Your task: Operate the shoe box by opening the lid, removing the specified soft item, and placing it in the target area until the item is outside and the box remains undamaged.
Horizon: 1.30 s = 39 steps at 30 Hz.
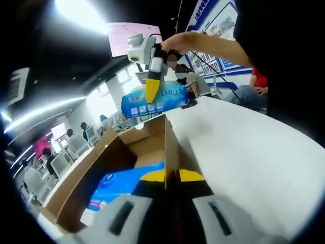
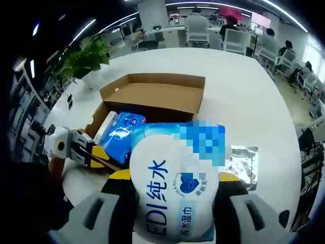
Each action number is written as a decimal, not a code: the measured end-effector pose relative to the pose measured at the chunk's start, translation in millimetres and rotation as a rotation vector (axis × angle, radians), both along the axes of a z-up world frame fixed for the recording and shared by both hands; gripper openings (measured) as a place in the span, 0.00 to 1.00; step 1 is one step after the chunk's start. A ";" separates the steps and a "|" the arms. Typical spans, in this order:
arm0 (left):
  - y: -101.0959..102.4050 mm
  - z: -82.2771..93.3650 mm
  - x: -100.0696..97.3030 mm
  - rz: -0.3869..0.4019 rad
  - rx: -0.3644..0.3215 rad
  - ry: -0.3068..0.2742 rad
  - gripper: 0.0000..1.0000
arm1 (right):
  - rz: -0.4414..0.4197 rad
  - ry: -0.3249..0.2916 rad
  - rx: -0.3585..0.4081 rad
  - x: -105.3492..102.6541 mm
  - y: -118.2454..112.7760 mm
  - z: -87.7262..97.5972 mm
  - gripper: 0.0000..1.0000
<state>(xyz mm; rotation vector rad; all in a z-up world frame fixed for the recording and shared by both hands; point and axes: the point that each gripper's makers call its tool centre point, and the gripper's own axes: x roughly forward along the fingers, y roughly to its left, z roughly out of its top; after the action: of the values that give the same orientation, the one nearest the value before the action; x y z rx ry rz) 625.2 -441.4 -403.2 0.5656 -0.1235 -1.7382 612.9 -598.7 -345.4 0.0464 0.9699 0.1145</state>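
Right gripper view: wipes pack [image 2: 175, 198] clamped in tool [image 2: 172, 178] (above box [image 2: 152, 91]).

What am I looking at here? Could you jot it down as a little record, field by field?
Setting: white table in an open office
Box: cardboard shoe box, lid open
Lifted item: blue wet-wipes pack, held above the box
Right gripper: jaws shut on the wet-wipes pack
Left gripper: yellow-tipped jaws at the box wall, grip unclear
In the box: another blue pack
Also on table: shiny foil packet
Background: potted plant
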 end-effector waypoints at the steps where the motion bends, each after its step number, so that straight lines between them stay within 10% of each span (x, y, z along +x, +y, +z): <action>1: -0.1 0.1 0.1 0.001 0.000 -0.001 0.06 | 0.006 0.004 -0.011 -1.1 -2.4 -0.7 0.60; 39: -2.2 2.2 -1.6 0.024 0.017 0.041 0.06 | 0.229 0.156 -0.109 -33.1 -57.8 -36.3 0.59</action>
<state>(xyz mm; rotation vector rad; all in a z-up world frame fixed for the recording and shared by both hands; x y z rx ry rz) 623.6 -443.7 -401.1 0.5413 -0.0730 -1.7276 579.8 -656.4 -381.7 -0.1585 1.1340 0.2721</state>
